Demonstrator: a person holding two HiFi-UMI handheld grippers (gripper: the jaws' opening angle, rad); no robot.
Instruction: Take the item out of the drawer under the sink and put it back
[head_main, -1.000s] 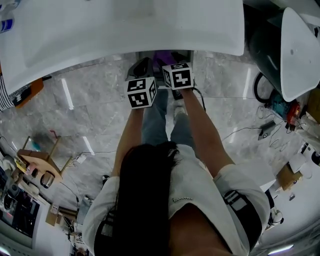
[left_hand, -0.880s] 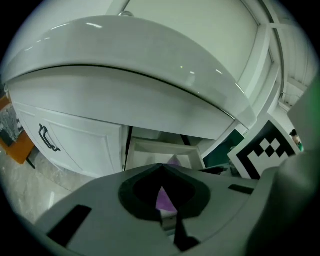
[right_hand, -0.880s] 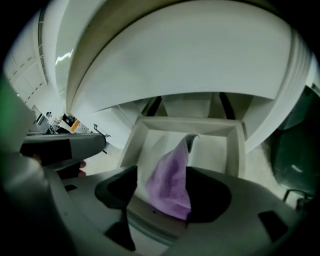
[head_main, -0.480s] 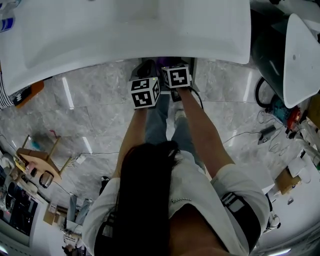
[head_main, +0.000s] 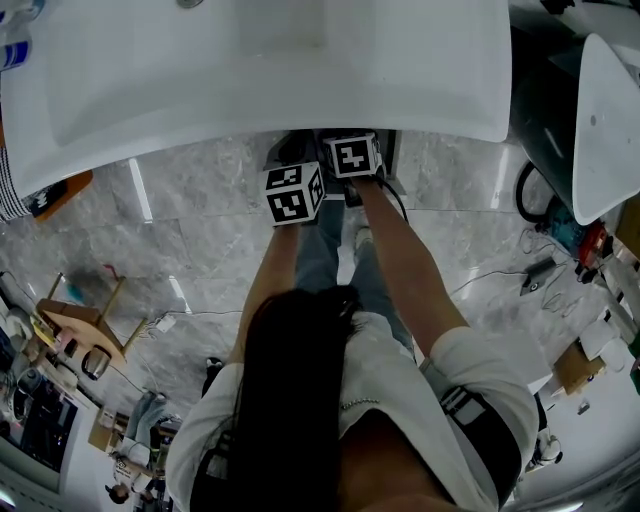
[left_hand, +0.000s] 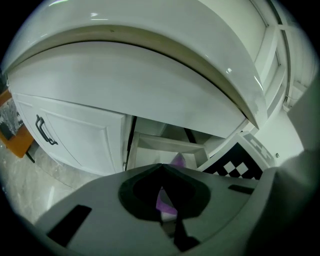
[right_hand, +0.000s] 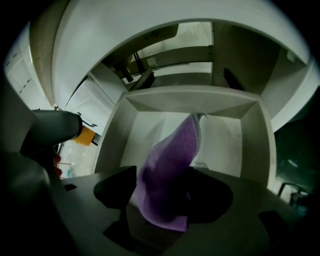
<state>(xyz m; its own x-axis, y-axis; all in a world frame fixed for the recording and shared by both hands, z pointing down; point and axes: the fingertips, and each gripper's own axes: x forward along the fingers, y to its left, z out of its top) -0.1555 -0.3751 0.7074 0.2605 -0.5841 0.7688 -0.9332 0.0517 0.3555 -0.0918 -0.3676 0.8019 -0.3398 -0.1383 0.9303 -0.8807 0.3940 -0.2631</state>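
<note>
Purple cloth (right_hand: 167, 175) is over the open white drawer (right_hand: 252, 145), its near end between the jaws of the right hand-held gripper (right_hand: 162, 194). Those jaws have just been opening and now stand wide, not pressing on it. The left hand-held gripper (left_hand: 160, 167) sits just beside it, tips together, nothing pinched. Both are at the front edge of the sink (head_main: 250, 90).

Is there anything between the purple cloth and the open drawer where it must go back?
Nothing visible does. The cloth is between the jaws of the right claw, which have just been opening, and reaches down into the drawer.
</note>
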